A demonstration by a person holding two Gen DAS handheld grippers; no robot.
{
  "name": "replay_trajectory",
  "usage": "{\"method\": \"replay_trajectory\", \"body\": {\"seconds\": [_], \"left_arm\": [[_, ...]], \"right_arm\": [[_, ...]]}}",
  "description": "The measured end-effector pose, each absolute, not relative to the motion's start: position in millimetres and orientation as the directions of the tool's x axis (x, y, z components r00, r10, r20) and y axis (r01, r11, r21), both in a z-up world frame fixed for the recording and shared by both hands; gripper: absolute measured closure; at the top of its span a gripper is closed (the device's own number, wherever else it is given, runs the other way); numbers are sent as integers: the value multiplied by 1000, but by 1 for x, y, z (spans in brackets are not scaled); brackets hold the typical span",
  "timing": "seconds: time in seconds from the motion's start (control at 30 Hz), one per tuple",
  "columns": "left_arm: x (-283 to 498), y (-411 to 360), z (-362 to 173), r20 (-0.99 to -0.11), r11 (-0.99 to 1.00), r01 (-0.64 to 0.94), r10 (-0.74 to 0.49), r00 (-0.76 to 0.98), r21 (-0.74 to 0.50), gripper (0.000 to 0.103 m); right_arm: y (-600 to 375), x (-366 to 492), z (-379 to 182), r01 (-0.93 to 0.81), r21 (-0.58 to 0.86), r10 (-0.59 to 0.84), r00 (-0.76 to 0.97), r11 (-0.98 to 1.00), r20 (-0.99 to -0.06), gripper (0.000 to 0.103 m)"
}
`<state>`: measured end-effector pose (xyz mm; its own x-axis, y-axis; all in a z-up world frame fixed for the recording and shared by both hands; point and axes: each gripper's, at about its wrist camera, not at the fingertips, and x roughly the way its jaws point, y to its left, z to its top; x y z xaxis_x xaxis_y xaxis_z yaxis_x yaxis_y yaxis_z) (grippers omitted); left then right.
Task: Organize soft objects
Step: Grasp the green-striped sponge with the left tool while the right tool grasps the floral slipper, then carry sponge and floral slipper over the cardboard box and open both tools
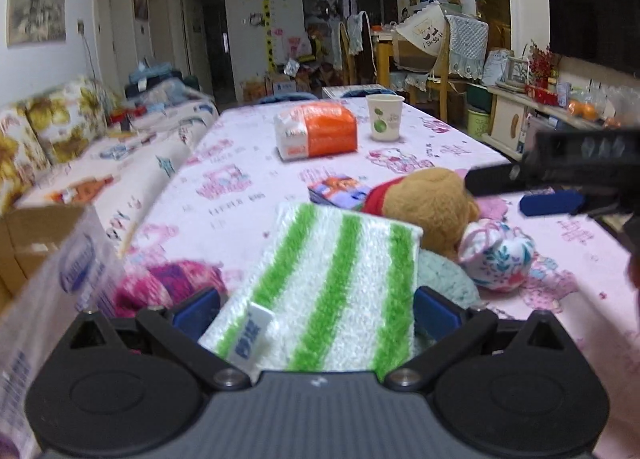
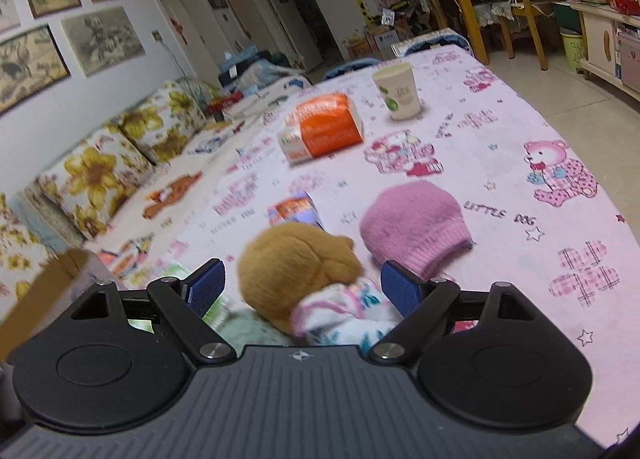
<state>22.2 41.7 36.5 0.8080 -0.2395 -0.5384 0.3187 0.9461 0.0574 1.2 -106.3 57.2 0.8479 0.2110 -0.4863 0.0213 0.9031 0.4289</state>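
Left wrist view
- Left gripper [image 1: 316, 309]: gripping the striped cloth [image 1: 332, 287] between its blue pads, label end nearest the camera; cloth is riding above the table [image 1: 248, 147].
- Pile ahead: brown bear [image 1: 432, 207] lying beside a floral ball [image 1: 498, 257]; yarn [image 1: 168, 285] sitting low left; something pale teal showing under the cloth, unclear what.
- Right gripper [image 1: 516, 191]: reaching in from the right over the bear, jaws parted.
- Box [image 1: 32, 235]: cardboard, at the left table edge; contents hidden. A printed plastic bag [image 1: 68, 291] is crowding that side.
- Step, my guess: carrying the cloth to the box. Worth keeping the grip firm and the loose end clear of the bag.

Right wrist view
- Right gripper [image 2: 300, 285]: spread wide, holding nothing, hovering over bear [image 2: 296, 263] and ball [image 2: 344, 315].
- Pink hat [image 2: 416, 227]: lying flat just right of the bear, untouched.
- Cup [image 2: 398, 91]: standing upright at the far end; inside not visible. Tissue pack [image 2: 320, 127] sitting near it.
- Box [image 2: 48, 283]: corner only, nothing inside showing.
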Motion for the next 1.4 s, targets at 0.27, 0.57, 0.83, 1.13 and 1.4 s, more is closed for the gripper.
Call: {"method": "replay_trajectory", "body": {"seconds": [0.27, 0.57, 0.83, 1.13, 1.4], "left_arm": [[8, 23, 30, -581, 913, 407, -338, 740, -12, 1], [12, 30, 32, -561, 944, 330, -283, 778, -18, 1], [14, 32, 32, -553, 943, 324, -312, 773, -79, 14], [10, 37, 37, -535, 946, 314, -309, 786, -86, 19], [6, 49, 46, -498, 950, 292, -305, 812, -106, 20]], "right_arm": [[-110, 0, 43, 72, 391, 186, 792, 918, -581, 0], [-110, -2, 41, 78, 343, 162, 769, 936, -618, 0], [-103, -5, 42, 36, 279, 149, 775, 960, -614, 17], [-104, -6, 42, 18, 276, 159, 779, 961, -607, 22], [-106, -9, 42, 33, 255, 133, 784, 966, -606, 23]]}}
